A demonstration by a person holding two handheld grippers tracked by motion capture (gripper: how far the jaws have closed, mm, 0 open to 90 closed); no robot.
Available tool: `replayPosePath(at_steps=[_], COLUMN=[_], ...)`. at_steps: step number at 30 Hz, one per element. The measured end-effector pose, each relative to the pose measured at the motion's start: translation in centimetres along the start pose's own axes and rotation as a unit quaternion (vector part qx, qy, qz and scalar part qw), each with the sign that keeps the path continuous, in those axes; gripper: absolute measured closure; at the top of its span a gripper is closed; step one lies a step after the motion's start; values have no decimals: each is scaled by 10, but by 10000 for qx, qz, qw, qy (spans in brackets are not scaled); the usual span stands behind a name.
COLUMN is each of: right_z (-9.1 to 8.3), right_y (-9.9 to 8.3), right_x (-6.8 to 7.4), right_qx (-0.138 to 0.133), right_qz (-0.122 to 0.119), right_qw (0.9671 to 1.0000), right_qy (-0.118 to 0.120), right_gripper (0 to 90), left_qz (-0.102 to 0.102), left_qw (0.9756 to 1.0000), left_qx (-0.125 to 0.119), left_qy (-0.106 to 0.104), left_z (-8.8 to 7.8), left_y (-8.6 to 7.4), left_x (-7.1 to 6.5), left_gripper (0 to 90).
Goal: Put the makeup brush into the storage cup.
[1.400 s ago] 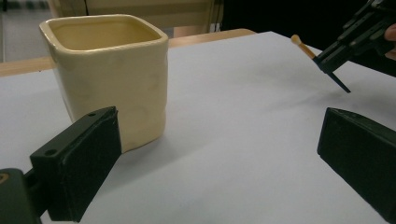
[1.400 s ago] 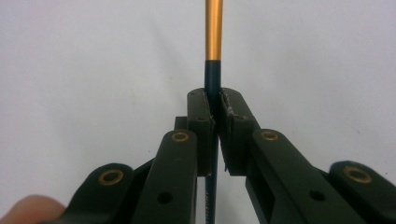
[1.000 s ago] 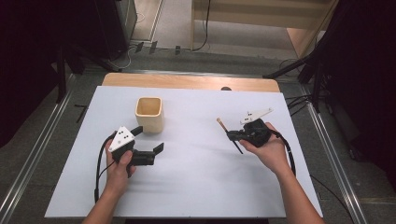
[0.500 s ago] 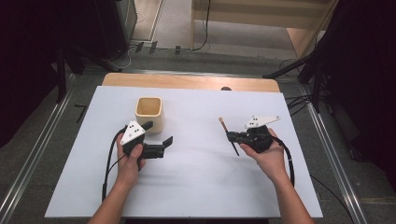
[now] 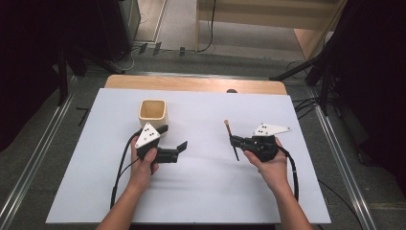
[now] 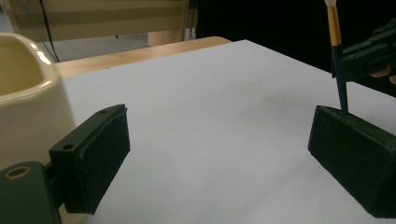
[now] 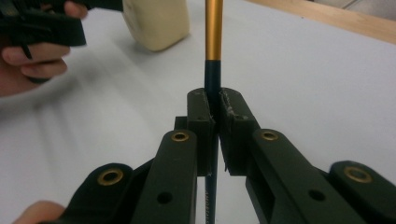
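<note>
White sheet over the bench [image 5: 201, 191], dark room beyond. Nearest me, my left gripper [image 5: 174, 141] has its jaws spread wide with nothing between them, and they have just been closing a little; the cream cup [image 5: 152, 113] stands just beyond it. My right gripper [image 5: 233, 140] has its jaws clamped on the brush [image 5: 231, 136] at its dark handle (bristle end pointing far). I judge the brush goes into the cup: I'd steady the cup first, then bring the brush in upright over its mouth.
</note>
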State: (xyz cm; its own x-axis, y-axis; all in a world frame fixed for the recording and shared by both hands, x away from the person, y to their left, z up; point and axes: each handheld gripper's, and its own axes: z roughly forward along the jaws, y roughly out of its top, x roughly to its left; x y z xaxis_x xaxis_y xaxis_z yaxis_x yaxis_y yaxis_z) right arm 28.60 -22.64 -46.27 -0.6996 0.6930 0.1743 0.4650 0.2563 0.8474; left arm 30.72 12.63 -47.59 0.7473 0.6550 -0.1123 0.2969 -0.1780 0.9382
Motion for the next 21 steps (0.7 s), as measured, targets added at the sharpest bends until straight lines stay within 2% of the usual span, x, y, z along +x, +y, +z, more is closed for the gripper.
replayPosePath(at_steps=[5, 7, 13, 21], right_z=[-1, -3, -4, 0], right_y=[1, 3, 7, 12], right_x=[5, 9, 16, 26], right_qx=[-215, -378, -615, -779], right_qz=[71, 140, 184, 151], right_qw=[9997, 9991, 9977, 9963], right_qy=[48, 99, 214, 321], right_gripper=[849, 849, 849, 849], left_qz=[-4, -4, -14, -136], left_qw=[9999, 9997, 9984, 9964], left_qx=[21, 17, 29, 36], left_qy=[-168, -259, -566, -833], left_z=[4, 6, 13, 17], left_y=[-1, -1, -1, 0], left_x=[-8, -12, -25, -36], left_gripper=[62, 65, 73, 136])
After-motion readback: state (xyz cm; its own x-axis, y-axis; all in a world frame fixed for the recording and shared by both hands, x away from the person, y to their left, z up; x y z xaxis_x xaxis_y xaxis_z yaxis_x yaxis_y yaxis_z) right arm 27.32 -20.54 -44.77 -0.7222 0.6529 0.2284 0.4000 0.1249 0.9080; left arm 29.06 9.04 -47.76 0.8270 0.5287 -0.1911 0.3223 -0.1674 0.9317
